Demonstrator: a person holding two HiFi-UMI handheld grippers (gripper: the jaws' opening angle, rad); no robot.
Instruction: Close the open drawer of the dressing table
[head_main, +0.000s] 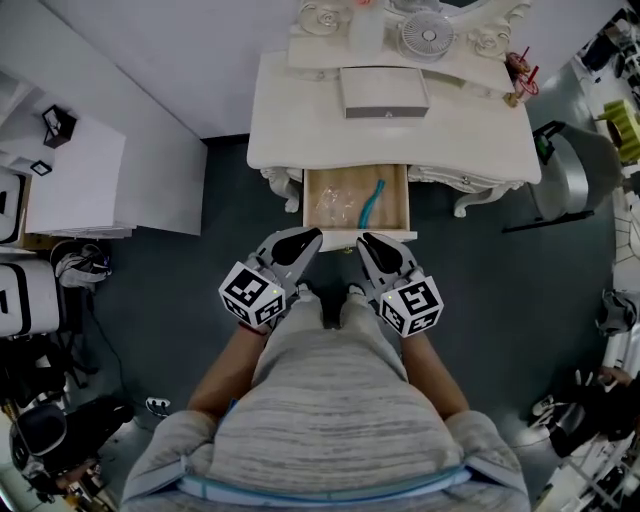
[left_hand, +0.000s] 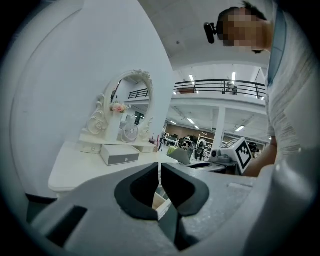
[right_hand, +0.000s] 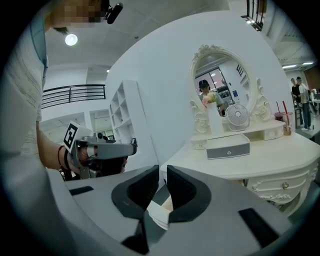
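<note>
The white dressing table (head_main: 470, 135) stands ahead with its middle drawer (head_main: 311, 203) pulled open; a clear plastic bag and a teal object (head_main: 373, 203) lie inside. My left gripper (head_main: 312, 236) and right gripper (head_main: 366, 240) hover side by side just before the drawer's white front edge (head_main: 345, 237), both shut with nothing held. In the left gripper view the left gripper (left_hand: 160, 167) points at the table, a corner of the drawer (left_hand: 159, 202) showing under the jaws. In the right gripper view the right gripper (right_hand: 163, 170) has the drawer's white edge (right_hand: 159, 212) below it.
On the tabletop are a small white jewellery box (head_main: 385, 92), a desk fan (head_main: 427, 35), a mirror base and a cup with straws (head_main: 518, 85). A grey chair (head_main: 570, 175) stands to the right, a white cabinet (head_main: 70, 180) to the left. Dark floor surrounds the person's legs.
</note>
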